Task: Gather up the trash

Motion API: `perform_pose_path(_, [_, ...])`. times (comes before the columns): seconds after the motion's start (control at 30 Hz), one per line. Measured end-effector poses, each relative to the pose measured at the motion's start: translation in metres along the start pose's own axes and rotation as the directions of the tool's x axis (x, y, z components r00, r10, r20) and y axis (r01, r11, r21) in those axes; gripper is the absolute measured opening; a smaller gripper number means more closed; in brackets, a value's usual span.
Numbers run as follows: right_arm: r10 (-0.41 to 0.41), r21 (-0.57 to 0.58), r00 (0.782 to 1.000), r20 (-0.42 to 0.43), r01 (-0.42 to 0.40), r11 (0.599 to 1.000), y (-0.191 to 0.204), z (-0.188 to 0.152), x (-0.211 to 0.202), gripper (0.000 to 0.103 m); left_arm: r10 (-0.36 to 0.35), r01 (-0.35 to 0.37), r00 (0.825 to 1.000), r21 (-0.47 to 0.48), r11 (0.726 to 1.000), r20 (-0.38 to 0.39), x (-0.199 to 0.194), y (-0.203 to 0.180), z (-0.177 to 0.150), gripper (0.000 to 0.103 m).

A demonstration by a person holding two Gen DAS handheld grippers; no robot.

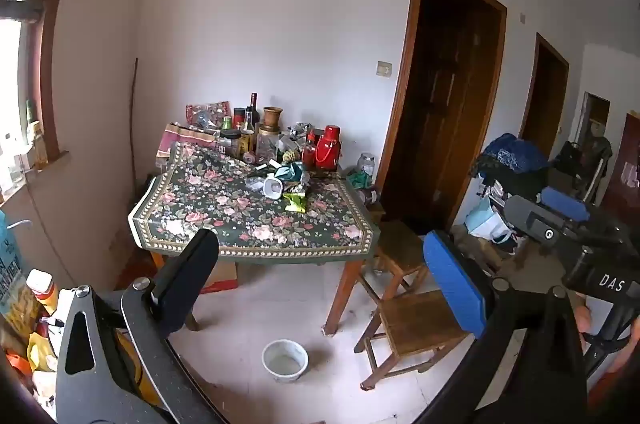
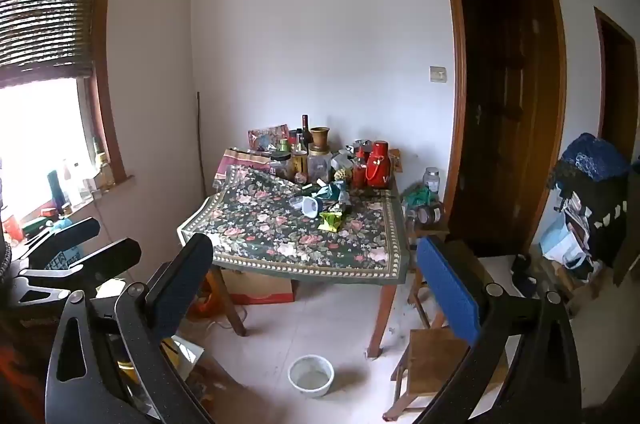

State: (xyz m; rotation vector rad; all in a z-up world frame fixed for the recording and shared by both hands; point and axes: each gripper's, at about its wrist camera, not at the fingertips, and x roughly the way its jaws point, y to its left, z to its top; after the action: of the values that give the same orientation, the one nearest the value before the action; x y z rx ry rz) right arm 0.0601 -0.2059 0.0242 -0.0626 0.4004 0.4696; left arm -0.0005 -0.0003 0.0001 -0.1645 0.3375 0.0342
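Note:
A table with a floral cloth (image 1: pixel 224 200) (image 2: pixel 280 224) stands against the far wall. On it lie a tipped white cup (image 1: pixel 273 187) (image 2: pixel 310 207), a crumpled green wrapper (image 1: pixel 295 202) (image 2: pixel 331 221) and teal crumpled trash (image 1: pixel 291 171) (image 2: pixel 331 190). A white bowl (image 1: pixel 285 360) (image 2: pixel 311 375) sits on the floor before the table. My left gripper (image 1: pixel 320 272) is open and empty, well short of the table. My right gripper (image 2: pixel 316 276) is open and empty too. In the right wrist view the left gripper (image 2: pixel 80 252) shows at the left; the right gripper (image 1: pixel 560 216) shows in the left wrist view.
Bottles, jars and a red thermos (image 1: pixel 328 148) (image 2: pixel 378 164) crowd the table's back. Wooden stools (image 1: pixel 416 332) (image 2: pixel 432 356) stand right of the table. A cardboard box (image 2: pixel 260 290) lies beneath it. Dark doorways (image 1: pixel 448 96) are on the right, a window (image 2: pixel 36 144) on the left.

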Motion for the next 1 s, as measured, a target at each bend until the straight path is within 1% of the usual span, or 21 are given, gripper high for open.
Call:
perform_pose_path(0.1, [0.011, 0.005, 1.000, -0.006, -0.011, 1.000, 0.002, 0.002, -0.001, 0.101, 0.015, -0.015, 1.000, 0.014, 1.000, 0.006, -0.007, -0.001, -0.001, 0.103])
perform_pose_path(0.13, [0.015, 0.006, 1.000, -0.006, -0.015, 1.000, 0.004, 0.002, -0.001, 0.101, 0.016, -0.015, 1.000, 0.041, 0.999, -0.010, -0.007, -0.010, 0.000, 0.103])
perform_pose_path(0.2, [0.017, 0.009, 1.000, -0.012, -0.017, 1.000, 0.000, -0.004, 0.001, 0.101, -0.004, 0.004, 1.000, 0.027, 1.000, -0.003, -0.012, -0.006, -0.001, 0.103])
perform_pose_path(0.23, [0.018, 0.009, 1.000, -0.011, -0.018, 1.000, 0.001, -0.006, 0.000, 0.101, 0.002, -0.001, 1.000, 0.031, 1.000, -0.021, -0.009, -0.009, -0.001, 0.103])
perform_pose_path(0.43, [0.007, 0.017, 1.000, -0.023, -0.007, 1.000, 0.002, -0.012, 0.000, 0.101, -0.011, 0.012, 1.000, 0.035, 0.999, -0.024, -0.014, 0.001, -0.002, 0.103])
perform_pose_path(0.47, [-0.001, 0.018, 0.999, -0.037, 0.001, 1.000, 0.006, -0.008, 0.002, 0.101, -0.011, 0.012, 1.000, 0.036, 0.999, -0.024, -0.015, 0.001, -0.002, 0.103])
perform_pose_path(0.73, [0.003, 0.036, 0.998, -0.062, -0.001, 0.999, 0.007, -0.011, 0.007, 0.101, -0.001, 0.002, 0.999, 0.053, 0.999, -0.032, -0.020, -0.002, 0.001, 0.103])
perform_pose_path(1.0, [0.004, 0.037, 0.997, -0.080, -0.002, 0.999, 0.009, -0.007, 0.012, 0.101, -0.008, 0.010, 0.999, 0.049, 0.999, -0.041, -0.009, 0.007, 0.000, 0.103])
